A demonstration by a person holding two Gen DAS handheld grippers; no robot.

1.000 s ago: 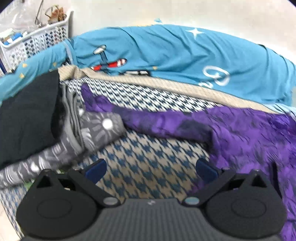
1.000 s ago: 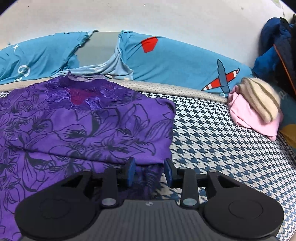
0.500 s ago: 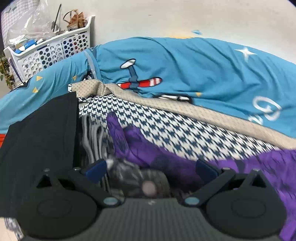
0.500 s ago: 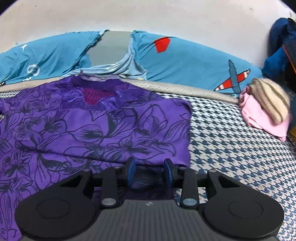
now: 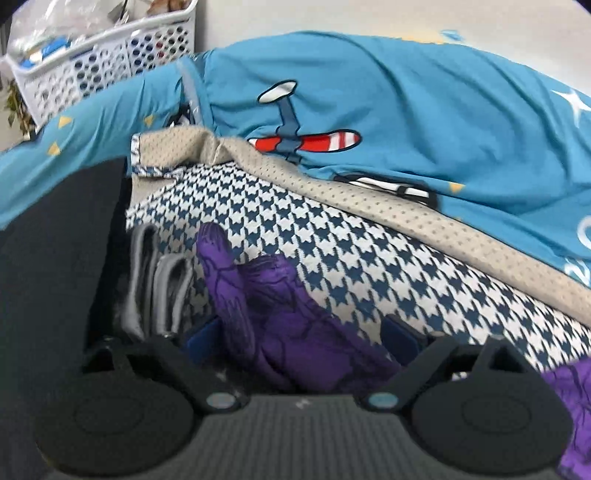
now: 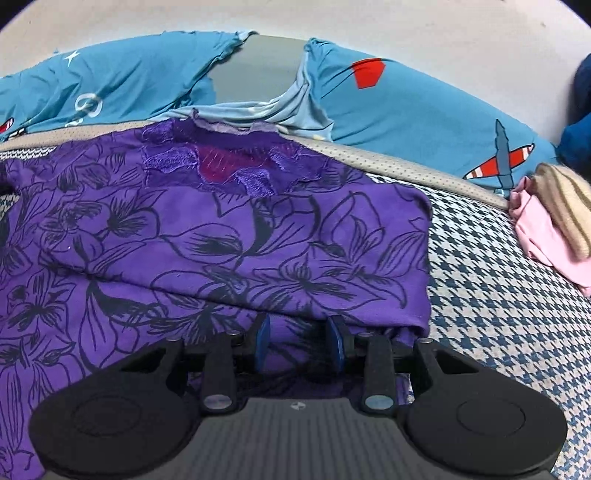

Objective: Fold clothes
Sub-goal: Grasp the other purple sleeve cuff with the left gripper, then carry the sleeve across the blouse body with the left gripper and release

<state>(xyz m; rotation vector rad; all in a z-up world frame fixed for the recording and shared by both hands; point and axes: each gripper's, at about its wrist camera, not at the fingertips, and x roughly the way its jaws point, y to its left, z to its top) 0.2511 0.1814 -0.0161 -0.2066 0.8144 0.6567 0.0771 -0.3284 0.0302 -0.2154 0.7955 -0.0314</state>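
Both wrist views look steeply down, close over the purple garment (image 6: 229,236)

At your 11 o'clock in the left wrist view sits a white perforated basket (image 5: 107,70) against the pale wall (image 5: 332,14). A blue airplane-print sheet (image 5: 388,110) runs from 9 to 3 o'clock. Below it you see the houndstooth cover (image 5: 332,251) edged by beige mesh trim (image 5: 406,218).

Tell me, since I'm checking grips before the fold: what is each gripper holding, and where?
The right gripper pinches the purple shirt at its near edge. The left gripper is closing around a bunched end, not yet gripping.
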